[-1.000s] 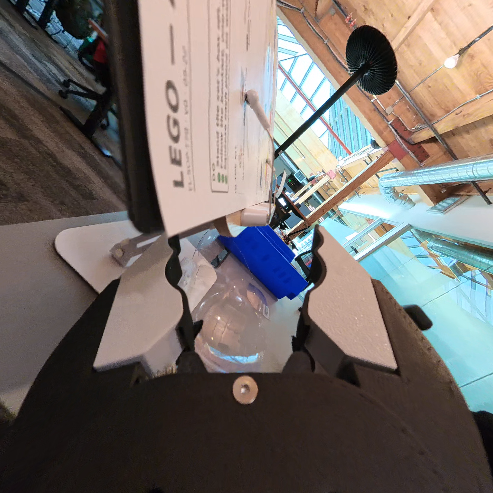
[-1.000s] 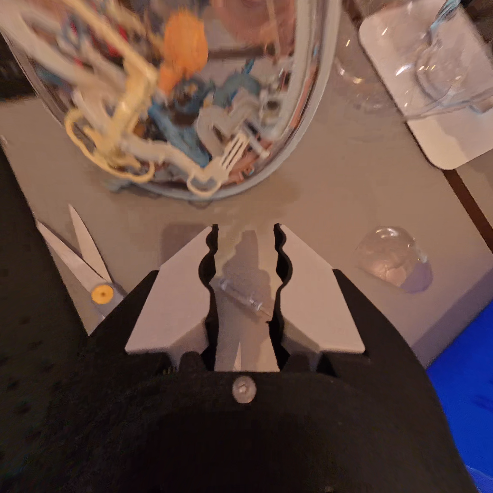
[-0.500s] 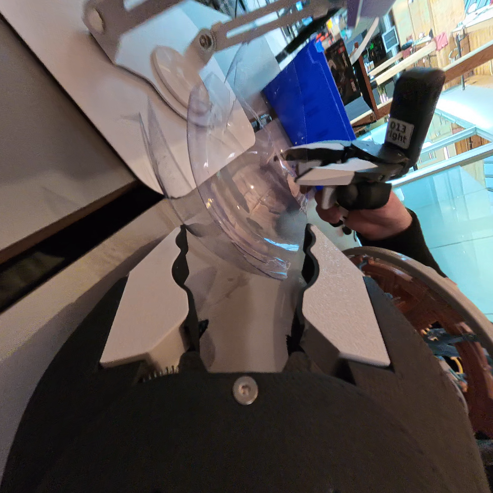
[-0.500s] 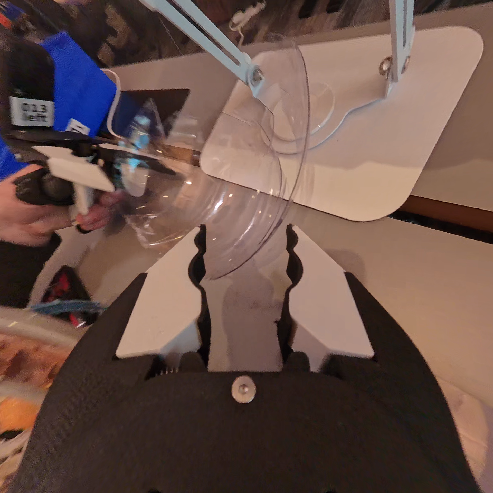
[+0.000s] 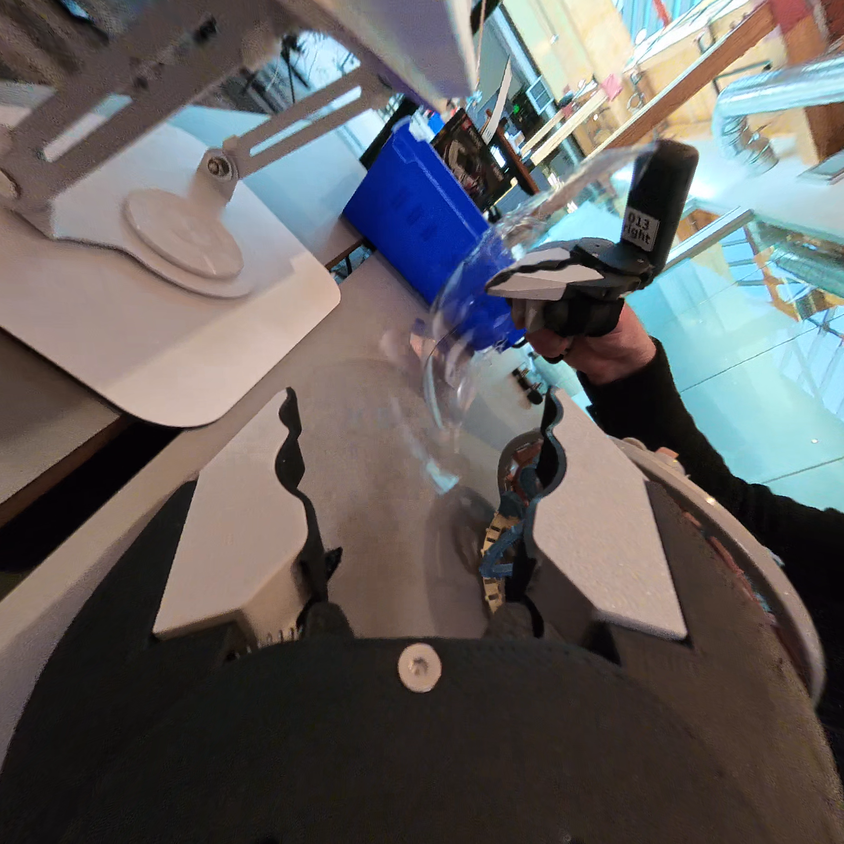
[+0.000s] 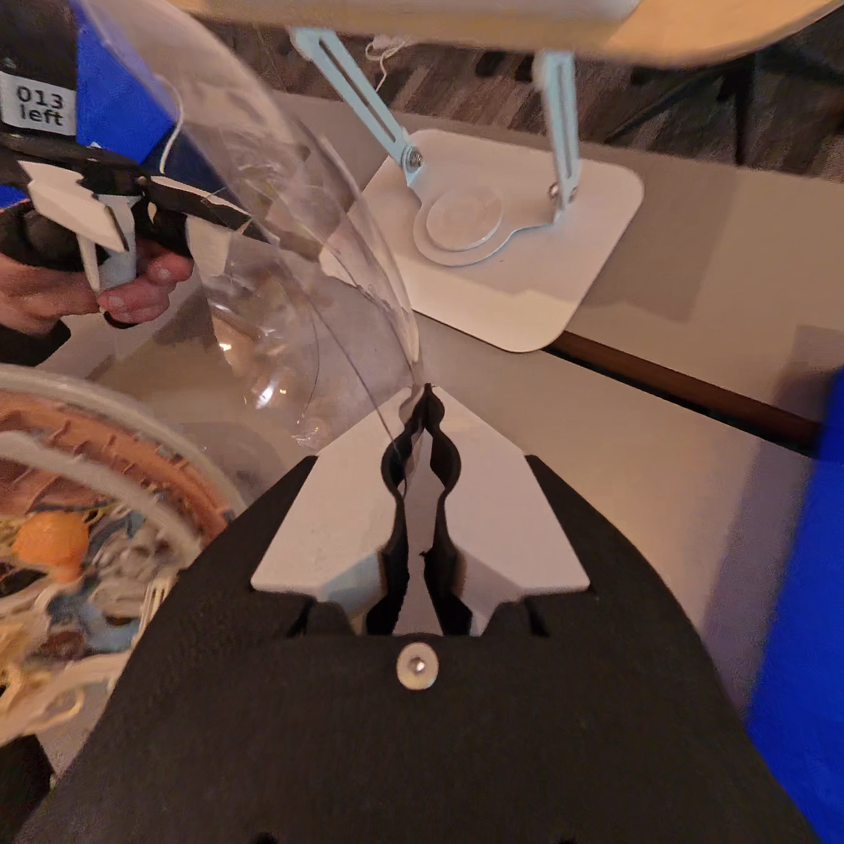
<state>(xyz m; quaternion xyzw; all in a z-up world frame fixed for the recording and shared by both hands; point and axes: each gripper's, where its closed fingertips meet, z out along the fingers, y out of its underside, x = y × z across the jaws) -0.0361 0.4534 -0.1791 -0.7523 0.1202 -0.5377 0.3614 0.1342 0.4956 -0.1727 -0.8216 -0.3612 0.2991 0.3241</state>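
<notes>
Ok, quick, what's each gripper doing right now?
Left gripper: open, holding nothing; the clear plastic dome hangs ahead of it.
Right gripper: closed on the clear plastic dome's edge.

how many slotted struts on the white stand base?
2. One strut bolted left of the round disc, the other strut right of it, both on the base; tops cut off.

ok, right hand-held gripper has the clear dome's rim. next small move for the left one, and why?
Probably close the left hand-held gripper on the clear dome. Its jaws stand wide open with the dome's edge between them, while the right hand-held gripper pinches the rim alone. A second grip would likely steady it.
</notes>
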